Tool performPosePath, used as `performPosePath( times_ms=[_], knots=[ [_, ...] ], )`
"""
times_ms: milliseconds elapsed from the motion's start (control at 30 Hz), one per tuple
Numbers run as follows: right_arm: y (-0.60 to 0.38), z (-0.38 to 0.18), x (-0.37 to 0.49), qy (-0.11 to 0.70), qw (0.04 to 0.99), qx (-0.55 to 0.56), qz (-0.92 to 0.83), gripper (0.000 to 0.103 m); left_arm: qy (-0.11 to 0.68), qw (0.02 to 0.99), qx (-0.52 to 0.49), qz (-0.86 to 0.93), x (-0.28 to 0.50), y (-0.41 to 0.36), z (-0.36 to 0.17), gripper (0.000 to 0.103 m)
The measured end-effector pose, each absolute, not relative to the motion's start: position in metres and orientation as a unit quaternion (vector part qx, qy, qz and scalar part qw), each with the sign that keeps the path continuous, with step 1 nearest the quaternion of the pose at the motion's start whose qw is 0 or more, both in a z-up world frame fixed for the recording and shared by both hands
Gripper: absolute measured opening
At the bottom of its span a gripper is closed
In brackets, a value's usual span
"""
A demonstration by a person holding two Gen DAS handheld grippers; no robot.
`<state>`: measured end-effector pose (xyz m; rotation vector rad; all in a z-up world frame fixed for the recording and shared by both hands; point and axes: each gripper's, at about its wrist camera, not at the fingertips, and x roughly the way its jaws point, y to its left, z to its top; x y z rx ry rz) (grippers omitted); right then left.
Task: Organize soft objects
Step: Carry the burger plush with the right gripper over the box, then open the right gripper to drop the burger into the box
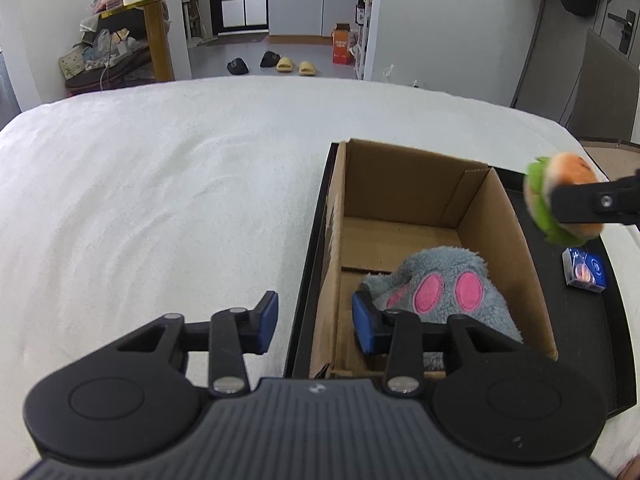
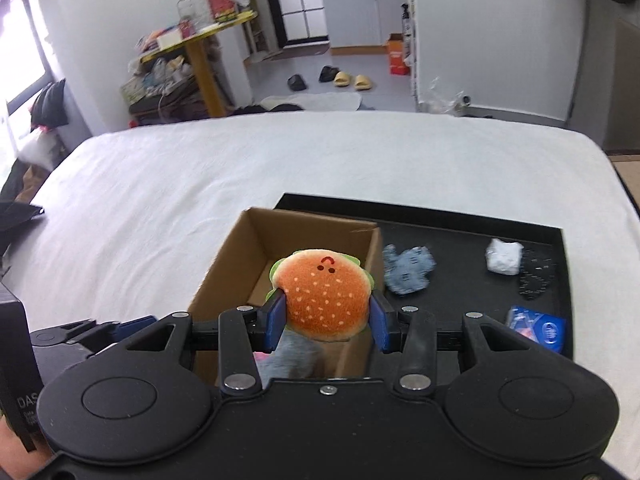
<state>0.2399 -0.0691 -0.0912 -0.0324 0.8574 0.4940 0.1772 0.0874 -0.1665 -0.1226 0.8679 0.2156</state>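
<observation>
1. A white-sheeted bed (image 1: 160, 184) carries a flat black rectangular tray (image 2: 460, 236), and on the left part of that tray stands an open brown cardboard box (image 1: 404, 184).
2. Inside the box, at its near end, lies a grey fluffy plush toy with two pink oval patches (image 1: 448, 288).
3. The left tongs (image 1: 316, 320) stand over the box's left wall: one blue-padded finger (image 1: 270, 322) is outside, above the bed sheet, and the other is inside the box, just beside the grey plush. The jaws are parted, with only the cardboard wall between them, and they grip nothing.
4. The right tongs (image 2: 328, 320) are closed on a small orange plush hamburger with a green lettuce fringe and a stitched face (image 2: 324, 296), the blue pads (image 2: 276, 320) pressing its two sides.
5. The hamburger is held in the air above the box's near end in the right wrist view; in the left wrist view it (image 1: 560, 196) shows beyond the box's right wall, over the tray.
6. On the bare tray to the right of the box lie a blue-grey patterned cloth bundle (image 2: 408, 270), a crumpled white soft piece (image 2: 504, 256), a black speckled fabric item (image 2: 536, 276) and a small blue printed packet (image 2: 538, 328).
7. Beyond the bed, a yellow table (image 2: 208, 36) piled with clutter and several slippers (image 2: 352, 79) are on the floor side of the room.
</observation>
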Motion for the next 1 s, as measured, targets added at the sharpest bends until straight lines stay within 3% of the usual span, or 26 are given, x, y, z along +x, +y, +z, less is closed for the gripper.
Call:
performPosePath(
  times_ms=[167,433,567,700,1000],
  knots=[
    [-0.049,-0.096,0.240,0.420,0.873,-0.016,0.249,0.043,0.437,0.892,-0.070,0.096,0.182,0.092,-0.173,0.037],
    [-0.025,-0.103,0.241,0.433,0.866,-0.022,0.250,0.043,0.449,0.887,-0.078,0.081,0.184,0.095,-0.178,0.012],
    [-0.021,-0.105,0.245,0.435,0.864,-0.007,0.254,0.045,0.446,0.888,-0.082,0.075,0.182,0.095,-0.178,0.011],
    [-0.018,-0.105,0.243,0.430,0.865,0.001,0.258,0.058,0.445,0.888,-0.088,0.077,0.181,0.096,-0.178,0.011],
    [-0.042,-0.098,0.241,0.431,0.867,0.007,0.251,0.058,0.439,0.890,-0.087,0.084,0.180,0.095,-0.175,0.012]
  ],
)
